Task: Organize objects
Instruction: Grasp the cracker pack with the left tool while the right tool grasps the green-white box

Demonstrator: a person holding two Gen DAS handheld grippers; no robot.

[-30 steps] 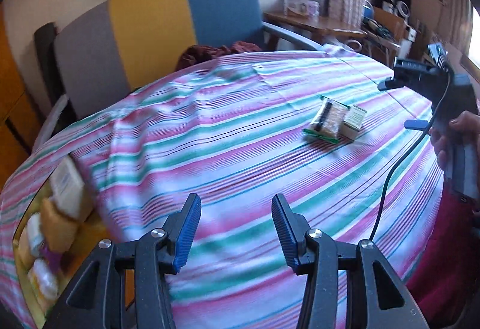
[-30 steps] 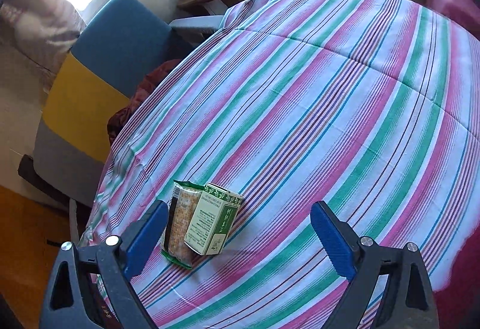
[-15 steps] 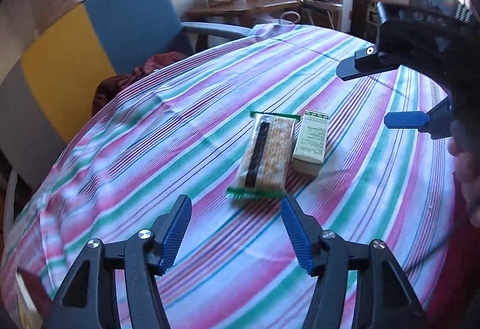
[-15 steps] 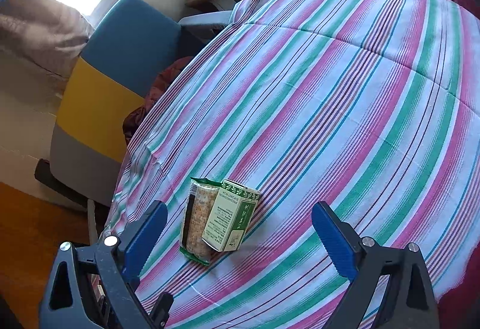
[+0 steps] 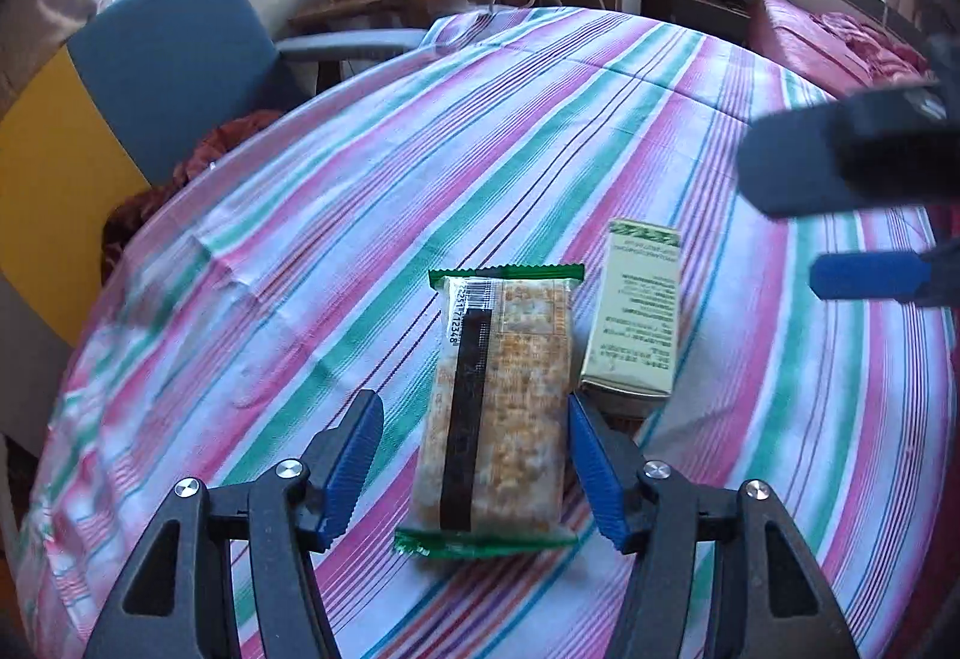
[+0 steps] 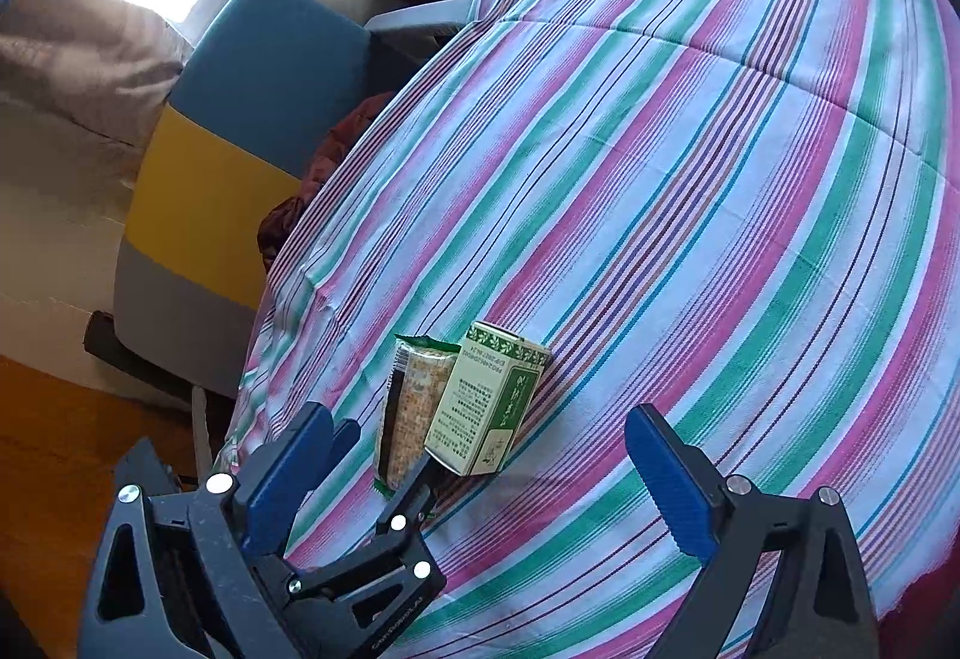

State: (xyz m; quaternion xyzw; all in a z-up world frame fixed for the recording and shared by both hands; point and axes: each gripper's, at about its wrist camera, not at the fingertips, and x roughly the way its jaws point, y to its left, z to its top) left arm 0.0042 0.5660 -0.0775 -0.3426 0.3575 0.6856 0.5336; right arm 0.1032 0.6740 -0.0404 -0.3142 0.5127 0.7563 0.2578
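my left gripper (image 5: 474, 470) straddles the snack bar packet (image 5: 498, 407) lying on the striped counter (image 5: 360, 215), jaws just closing slightly yet not pressing it, a green box (image 5: 636, 311) beside it, my right gripper (image 6: 480, 479) wide open nearby.

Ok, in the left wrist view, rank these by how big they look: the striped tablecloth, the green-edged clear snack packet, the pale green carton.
1. Striped tablecloth: largest by far.
2. Green-edged clear snack packet: looks bigger than the carton, but it lies nearer the camera, so true size is unsure.
3. Pale green carton: smallest.
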